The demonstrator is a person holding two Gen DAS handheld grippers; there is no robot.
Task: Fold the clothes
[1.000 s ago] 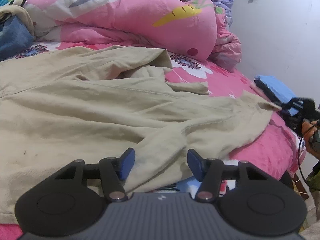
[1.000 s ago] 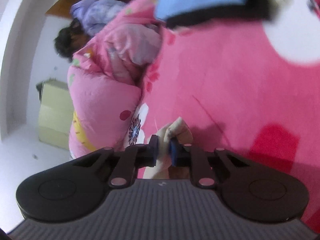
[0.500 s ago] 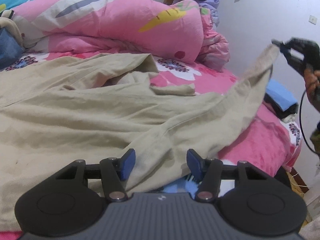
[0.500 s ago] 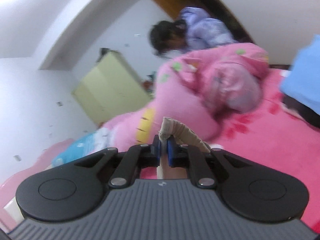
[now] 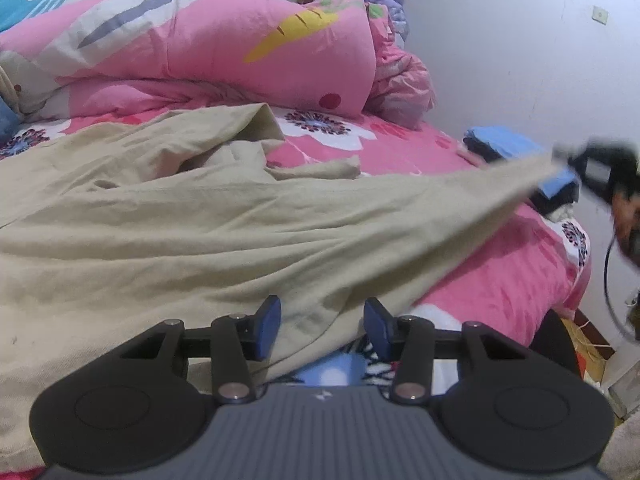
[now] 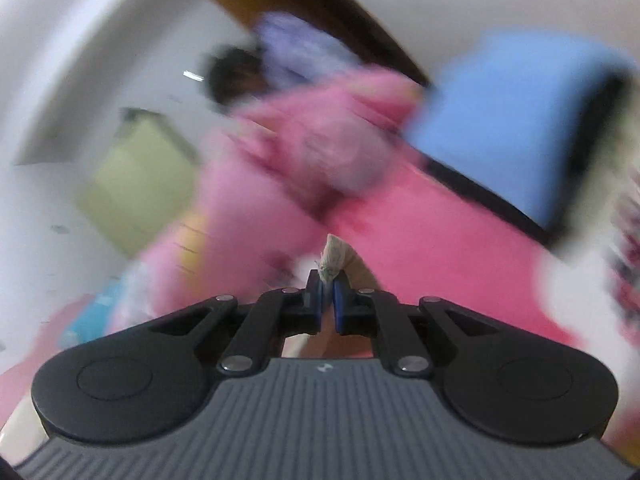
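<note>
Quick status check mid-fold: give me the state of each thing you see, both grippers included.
Left gripper: open, fingers either side of a beige fold.
Right gripper: shut on the sleeve end.
Beige garment: spread rumpled on the bed, unfolded.
Sleeve: lifted, pulled taut toward the right gripper.
Pink quilt: bunched behind the garment.
Blue clothes: folded, stacked near the wall.

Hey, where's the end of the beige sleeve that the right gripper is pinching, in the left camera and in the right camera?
Left wrist view: the sleeve end is at the far right, stretched to the right gripper.
Right wrist view: bottom centre, it pokes up from the shut jaws.
Shared landmark: the folded blue cloth, top right in the right view.
</note>
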